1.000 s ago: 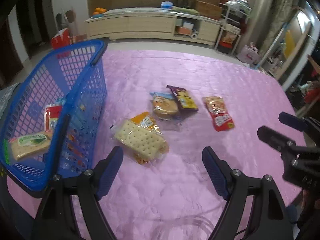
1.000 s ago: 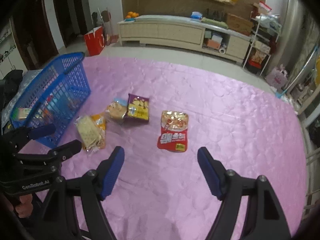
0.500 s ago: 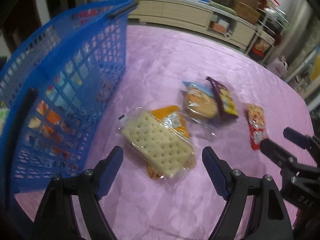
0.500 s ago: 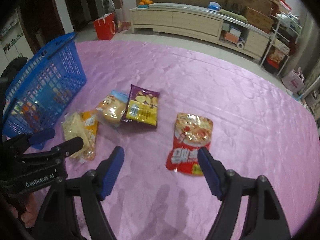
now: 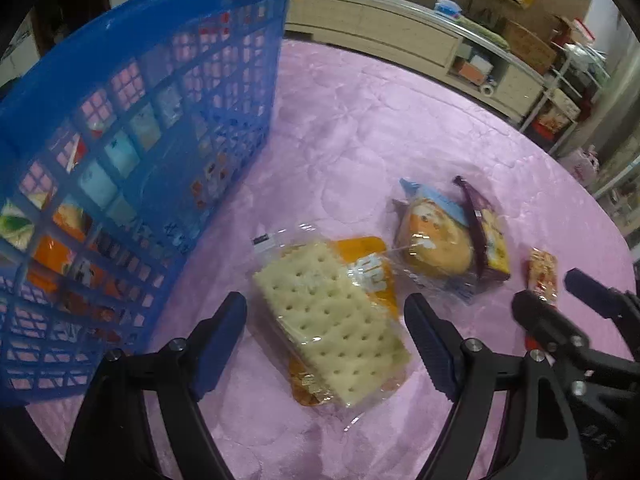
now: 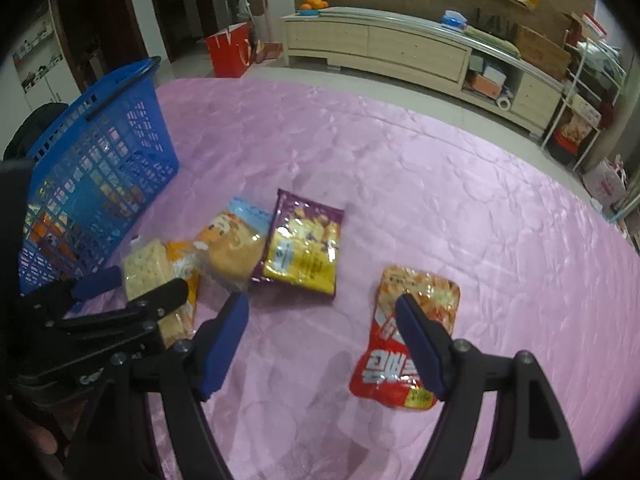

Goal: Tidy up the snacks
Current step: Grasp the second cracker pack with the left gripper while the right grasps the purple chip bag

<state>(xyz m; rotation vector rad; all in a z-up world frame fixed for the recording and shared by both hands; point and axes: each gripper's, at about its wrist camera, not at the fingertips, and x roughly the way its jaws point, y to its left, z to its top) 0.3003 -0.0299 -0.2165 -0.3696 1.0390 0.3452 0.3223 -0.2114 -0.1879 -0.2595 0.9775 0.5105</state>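
Note:
A clear pack of square crackers (image 5: 332, 320) lies on an orange packet (image 5: 372, 268) on the pink cloth, and my left gripper (image 5: 326, 320) hangs open with one finger on each side of it, not pressing. Beside it lie a bun in a blue-topped bag (image 5: 434, 240) and a purple-and-yellow snack bag (image 6: 304, 252). A red snack pouch (image 6: 408, 340) lies under my open right gripper (image 6: 322, 316), its right finger over the pouch. The blue basket (image 5: 132, 128) at left holds several snacks.
The pink quilted cloth (image 6: 440, 184) covers the whole table. A long wooden cabinet (image 6: 400, 48) with oranges and boxes stands behind, a red paper bag (image 6: 230, 50) on the floor, and a metal shelf rack (image 6: 588, 92) at the right.
Both grippers have come down and closer to the table. The cracker pack now sits between my left fingers, and the red pouch has slid under my right finger. Jaws unchanged.

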